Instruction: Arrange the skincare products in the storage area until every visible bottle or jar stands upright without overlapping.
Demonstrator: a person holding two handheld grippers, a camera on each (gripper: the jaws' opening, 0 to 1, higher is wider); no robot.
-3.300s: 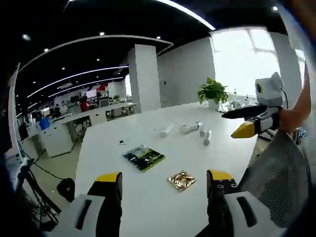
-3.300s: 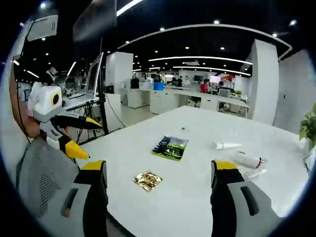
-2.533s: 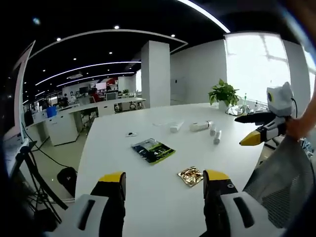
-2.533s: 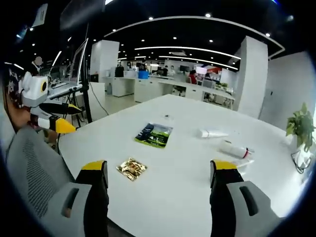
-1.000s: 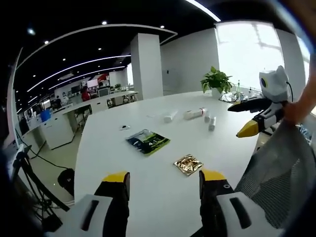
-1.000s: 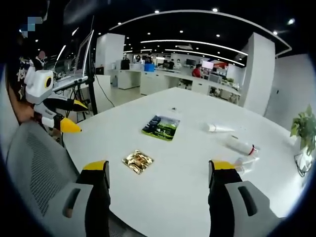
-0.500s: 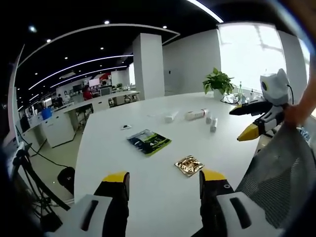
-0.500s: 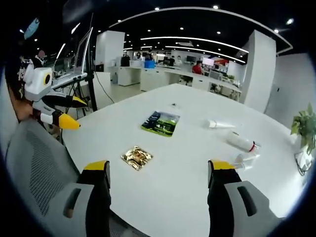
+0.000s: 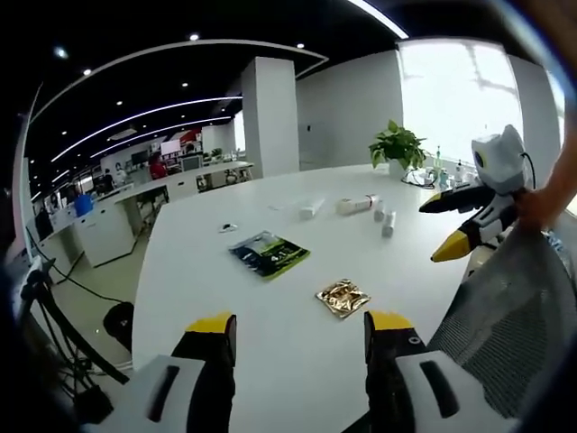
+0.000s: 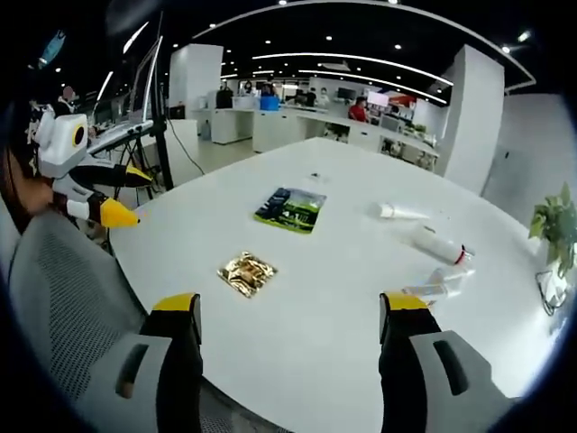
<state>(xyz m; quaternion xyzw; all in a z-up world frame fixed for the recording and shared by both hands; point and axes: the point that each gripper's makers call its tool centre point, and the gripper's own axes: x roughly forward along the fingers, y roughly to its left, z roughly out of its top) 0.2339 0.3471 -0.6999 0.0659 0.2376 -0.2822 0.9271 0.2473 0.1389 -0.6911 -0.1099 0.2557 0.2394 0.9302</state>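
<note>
Skincare products lie flat at the far side of a white table (image 9: 270, 361): a white tube (image 9: 311, 209), a white bottle (image 9: 358, 205) with a red band, and two small tubes (image 9: 386, 222). The right gripper view shows the tube (image 10: 401, 213), the bottle (image 10: 439, 244) and the small tubes (image 10: 439, 287) on the right. My left gripper (image 9: 299, 325) hangs open over the near table edge, nothing between its jaws. My right gripper (image 10: 290, 307) is open and empty as well. Each shows in the other's view: right gripper (image 9: 442, 225), left gripper (image 10: 135, 197).
A green sachet (image 9: 269, 254) (image 10: 290, 209) and a gold sachet (image 9: 343, 298) (image 10: 246, 273) lie mid-table. A grey mesh chair back (image 9: 505, 325) (image 10: 63, 289) stands at the table's near edge. A potted plant (image 9: 397, 149) sits at the far end. Office desks lie beyond.
Both views have drifted a little with the hands. The products and sachets lie where they were. Both grippers have stayed open and empty.
</note>
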